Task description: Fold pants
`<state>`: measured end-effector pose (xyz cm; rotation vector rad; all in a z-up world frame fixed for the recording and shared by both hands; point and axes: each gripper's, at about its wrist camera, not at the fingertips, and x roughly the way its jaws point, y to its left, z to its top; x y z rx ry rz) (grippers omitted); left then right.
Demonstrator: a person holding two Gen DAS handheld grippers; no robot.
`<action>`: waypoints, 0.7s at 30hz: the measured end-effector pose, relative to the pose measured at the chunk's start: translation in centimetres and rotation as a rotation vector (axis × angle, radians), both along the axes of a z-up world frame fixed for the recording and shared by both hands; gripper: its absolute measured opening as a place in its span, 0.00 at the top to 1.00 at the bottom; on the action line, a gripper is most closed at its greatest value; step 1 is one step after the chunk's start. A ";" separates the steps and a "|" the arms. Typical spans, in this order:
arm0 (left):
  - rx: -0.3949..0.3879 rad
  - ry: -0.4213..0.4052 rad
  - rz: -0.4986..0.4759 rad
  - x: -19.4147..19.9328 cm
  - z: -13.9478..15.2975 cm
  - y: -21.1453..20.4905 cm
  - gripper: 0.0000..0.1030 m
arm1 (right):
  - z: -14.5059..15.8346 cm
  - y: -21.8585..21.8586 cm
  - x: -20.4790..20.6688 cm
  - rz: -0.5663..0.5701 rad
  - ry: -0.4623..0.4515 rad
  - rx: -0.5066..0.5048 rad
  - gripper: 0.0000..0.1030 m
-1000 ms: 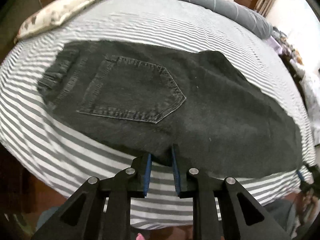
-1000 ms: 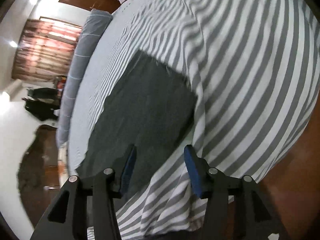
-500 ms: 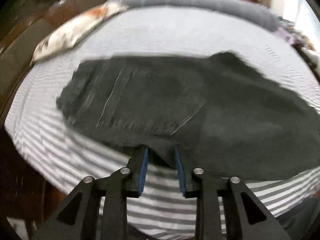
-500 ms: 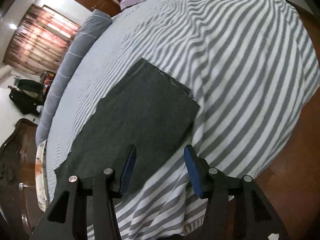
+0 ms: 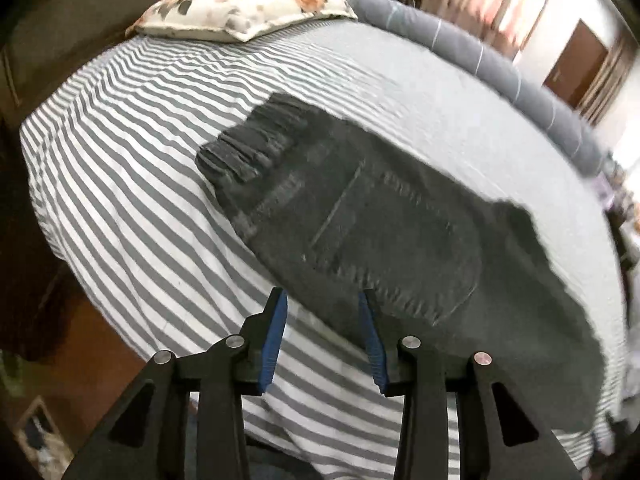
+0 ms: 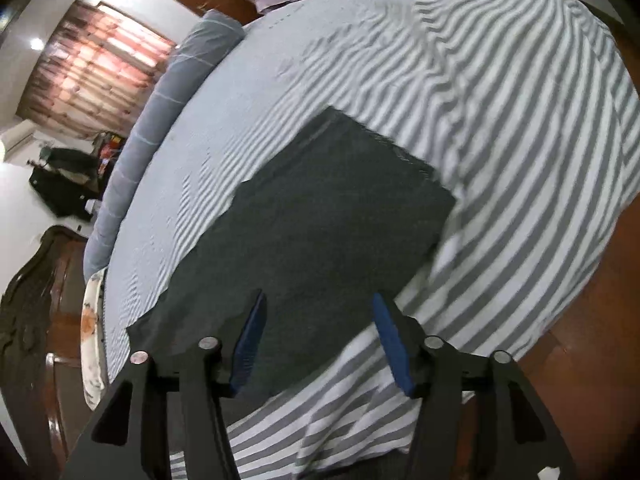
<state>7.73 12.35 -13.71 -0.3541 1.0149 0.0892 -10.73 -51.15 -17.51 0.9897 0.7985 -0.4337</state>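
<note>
Dark grey denim pants (image 5: 384, 232) lie flat on the striped bed sheet (image 5: 132, 184), back pocket up, with the gathered waistband at the upper left of the left wrist view. My left gripper (image 5: 323, 310) hovers over the near edge of the pants below the pocket; its jaws are opening and no cloth is pinched between the blue pads. In the right wrist view the leg end of the pants (image 6: 320, 236) stretches away with its hem at the far right. My right gripper (image 6: 318, 316) hangs above that leg's near edge, jaws opening, nothing gripped.
A patterned pillow (image 5: 240, 10) lies at the head of the bed beside a long grey bolster (image 5: 480, 60). The bed's near edge drops to a brown floor (image 6: 592, 320). A dark wooden headboard (image 6: 28, 280) and curtained window (image 6: 92, 68) lie beyond.
My left gripper let go of the pants' near edge, opened, and swung left toward the waistband. My right gripper rose, rolled, and opened a little wider. The pants stayed flat.
</note>
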 end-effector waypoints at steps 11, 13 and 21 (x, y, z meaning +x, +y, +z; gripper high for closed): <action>-0.016 -0.065 -0.259 0.3 1.2 -7.1 0.61 | -5.0 0.4 -0.5 -0.025 -0.108 0.278 0.45; -0.007 -0.055 -0.326 0.4 0.8 -9.8 0.61 | -5.8 0.0 -0.9 -0.035 -0.110 0.289 0.45; 0.057 0.012 -0.597 0.4 -1.4 -22.5 0.61 | -6.8 -3.9 -0.6 -0.077 -0.191 0.253 0.46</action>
